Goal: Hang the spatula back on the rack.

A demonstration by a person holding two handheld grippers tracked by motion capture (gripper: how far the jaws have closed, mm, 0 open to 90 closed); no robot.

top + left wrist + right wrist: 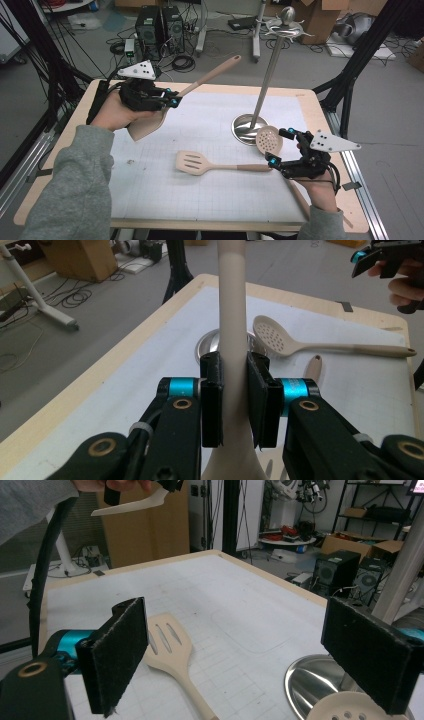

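Note:
My left gripper point(172, 97) is shut on the handle of a beige solid spatula point(210, 75), held above the table's far left. Its broad blade point(147, 125) hangs low by the hand and the handle tip points up to the right. In the left gripper view both pads clamp the handle point(232, 315). My right gripper point(277, 146) stands open at the right with nothing between its pads point(117, 655). A beige slotted spatula point(195, 162) lies flat on the white mat. A beige skimmer point(269, 140) rests beside the base of a metal utensil stand point(247, 127).
The stand's pole point(270, 65) rises to hooks at its top. The table has a wooden rim point(210, 225) around a white gridded mat point(210, 120). Computer cases point(160, 25), cables and cardboard boxes sit on the floor beyond.

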